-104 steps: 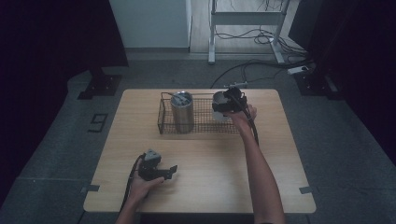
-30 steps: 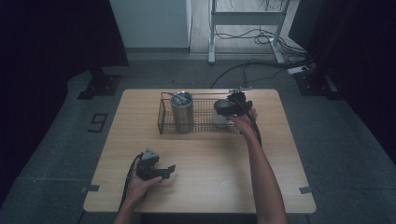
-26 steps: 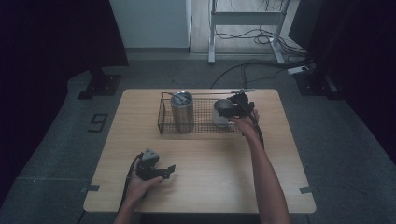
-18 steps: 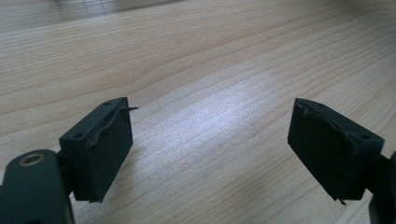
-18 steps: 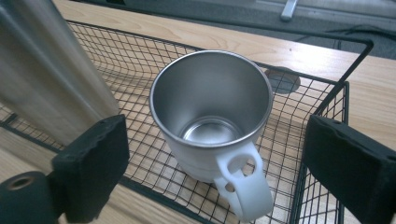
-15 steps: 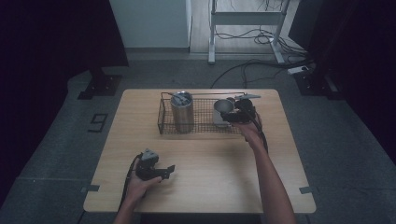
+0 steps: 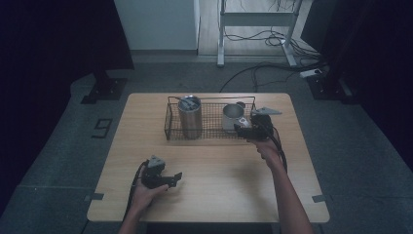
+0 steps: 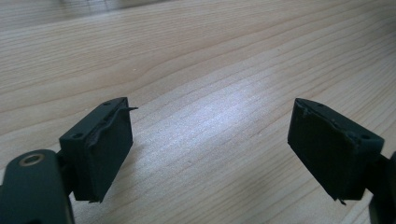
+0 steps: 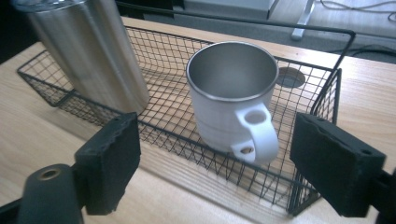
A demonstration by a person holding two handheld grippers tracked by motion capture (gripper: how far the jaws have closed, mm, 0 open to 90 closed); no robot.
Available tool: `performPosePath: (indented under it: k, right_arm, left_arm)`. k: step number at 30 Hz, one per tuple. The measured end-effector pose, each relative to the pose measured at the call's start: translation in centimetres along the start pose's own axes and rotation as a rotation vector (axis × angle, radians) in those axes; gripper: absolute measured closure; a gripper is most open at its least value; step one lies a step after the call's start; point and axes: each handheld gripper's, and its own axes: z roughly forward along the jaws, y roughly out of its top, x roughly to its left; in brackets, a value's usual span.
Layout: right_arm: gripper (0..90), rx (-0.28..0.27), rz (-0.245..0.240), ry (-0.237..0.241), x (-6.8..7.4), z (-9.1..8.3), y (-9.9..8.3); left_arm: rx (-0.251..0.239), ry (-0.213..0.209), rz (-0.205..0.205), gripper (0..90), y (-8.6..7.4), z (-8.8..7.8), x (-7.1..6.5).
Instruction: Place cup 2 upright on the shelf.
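Right gripper view: white steel-lined mug (image 9: pixel 232 100) stands upright inside black wire basket (image 9: pixel 299 186), just ahead of right gripper (image 9: pixel 215 175), handle toward it. Jaws have just been closing yet stand apart, nothing between the pads. Left gripper (image 8: pixel 210 158) open over bare table.

Each hand-held gripper, the left hand-held gripper (image 7: pixel 176 176) and the right hand-held gripper (image 7: pixel 237 127), is showing a black body topped by a grey three-cornered plate, with a black cable trailing back along the forearm. The jaws are ending in blocky black pads (image 8: pixel 102 144) with small screw holes and slightly frayed edges, and a brass-coloured ring is sitting in the left arm of each frame. The person's forearms are appearing bare, without sleeves.
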Motion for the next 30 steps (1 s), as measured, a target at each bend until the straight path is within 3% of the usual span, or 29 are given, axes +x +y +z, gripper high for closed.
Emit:
performPosePath:
  k: [16, 30]
  right_arm:
    - [18.5, -0.053, 0.036, 0.029, -0.3, -5.3, -6.7]
    - [19.3, -0.006, 0.04, 0.028, -0.4, -7.2, -12.2]
  left_arm:
    - [0.004, 0.011, 0.011, 14.2, -0.1, 0.2, -0.3]
    - [0.014, 0.013, 0.024, 14.2, -0.1, 0.5, -0.7]
